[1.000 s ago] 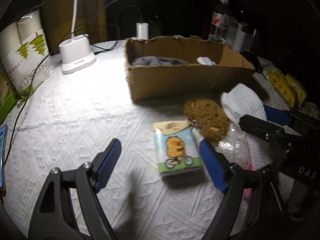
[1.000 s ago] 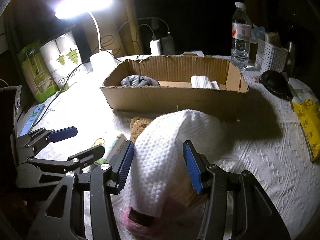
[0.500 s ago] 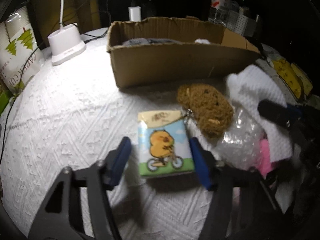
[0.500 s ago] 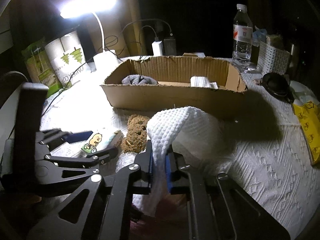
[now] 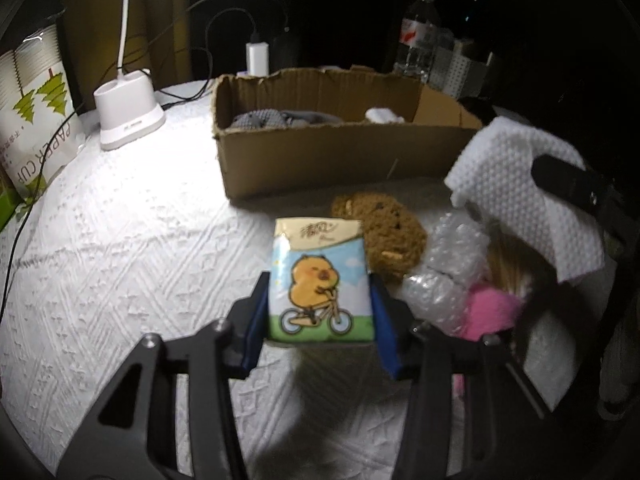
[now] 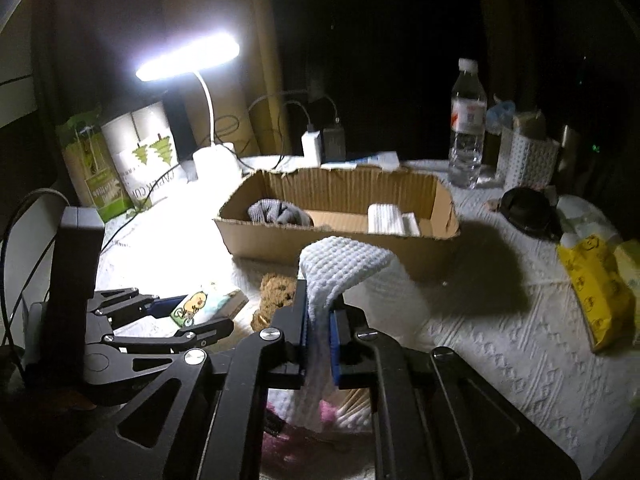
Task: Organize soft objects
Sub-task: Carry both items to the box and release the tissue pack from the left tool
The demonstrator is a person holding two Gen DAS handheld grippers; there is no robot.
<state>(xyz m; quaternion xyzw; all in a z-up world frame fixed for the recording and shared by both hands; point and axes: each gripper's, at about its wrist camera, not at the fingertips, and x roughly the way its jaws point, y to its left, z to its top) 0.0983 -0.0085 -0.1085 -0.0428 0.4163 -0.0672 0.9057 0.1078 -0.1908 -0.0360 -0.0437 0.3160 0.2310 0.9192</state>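
Observation:
My left gripper (image 5: 320, 312) is shut on a tissue pack (image 5: 320, 280) printed with a cartoon animal on a bicycle, lifted a little off the white tablecloth. My right gripper (image 6: 318, 320) is shut on a white waffle cloth (image 6: 340, 264), which hangs from it; the cloth also shows at the right of the left wrist view (image 5: 520, 184). A brown knitted toy (image 5: 380, 228) lies just beyond the pack. A cardboard box (image 5: 340, 152) stands behind, holding a grey knit item (image 6: 280, 212) and a white roll (image 6: 388, 220).
Bubble wrap (image 5: 452, 256) and a pink fluffy item (image 5: 488, 312) lie under the cloth. A lamp base (image 5: 128, 108), a paper cup pack (image 5: 36, 112), cables, a water bottle (image 6: 468, 120), a white basket (image 6: 528, 156) and a yellow bag (image 6: 596, 284) ring the table.
My left gripper closed on the tissue pack and raised it. My right gripper closed on the white cloth and lifted it up and back from the pile.

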